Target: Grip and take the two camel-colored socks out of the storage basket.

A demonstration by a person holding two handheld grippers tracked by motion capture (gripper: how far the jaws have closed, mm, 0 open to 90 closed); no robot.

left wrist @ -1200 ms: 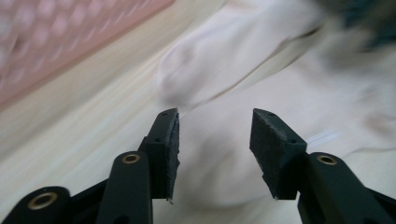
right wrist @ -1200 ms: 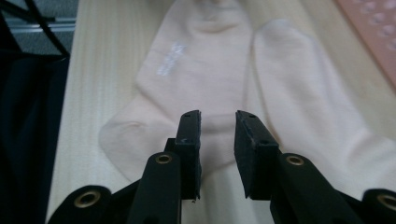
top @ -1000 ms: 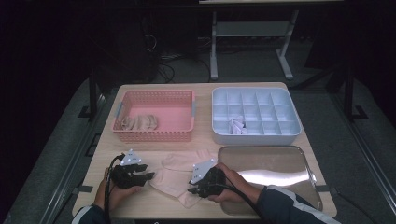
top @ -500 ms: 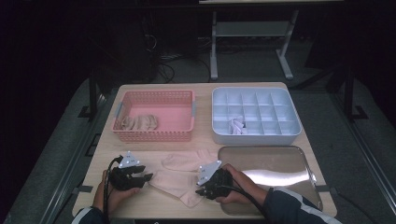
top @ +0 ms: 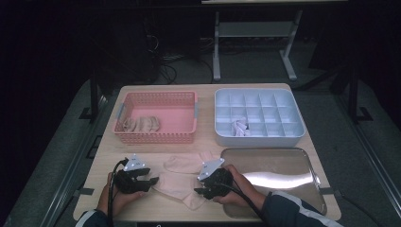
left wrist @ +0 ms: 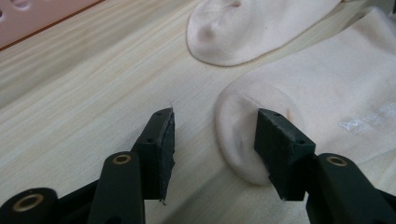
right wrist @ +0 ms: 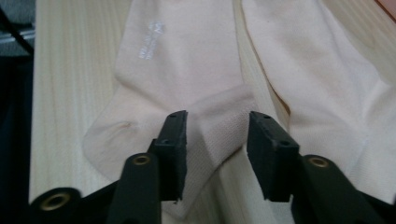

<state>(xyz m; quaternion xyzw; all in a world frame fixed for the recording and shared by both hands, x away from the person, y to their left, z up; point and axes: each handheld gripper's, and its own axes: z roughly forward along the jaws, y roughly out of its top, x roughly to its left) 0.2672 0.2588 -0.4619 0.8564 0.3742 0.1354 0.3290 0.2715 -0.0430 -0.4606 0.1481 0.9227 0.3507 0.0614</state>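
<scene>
pink basket (top: 189, 101) holds socks (top: 141, 124); both tools released, just widened, over cream socks (top: 182, 182).

Two pale socks (top: 182, 177) lie between the left gripper (top: 150, 182) and right gripper (top: 198, 190) on the table (top: 208, 142).

Both forearms are coming in from the bottom edge, hands low over the table. Left gripper (top: 150, 181) is pointing right, right gripper (top: 199, 190) is pointing left, tips facing each other. Both sets of jaws have just been opening and are standing apart, gripping nothing.
</scene>
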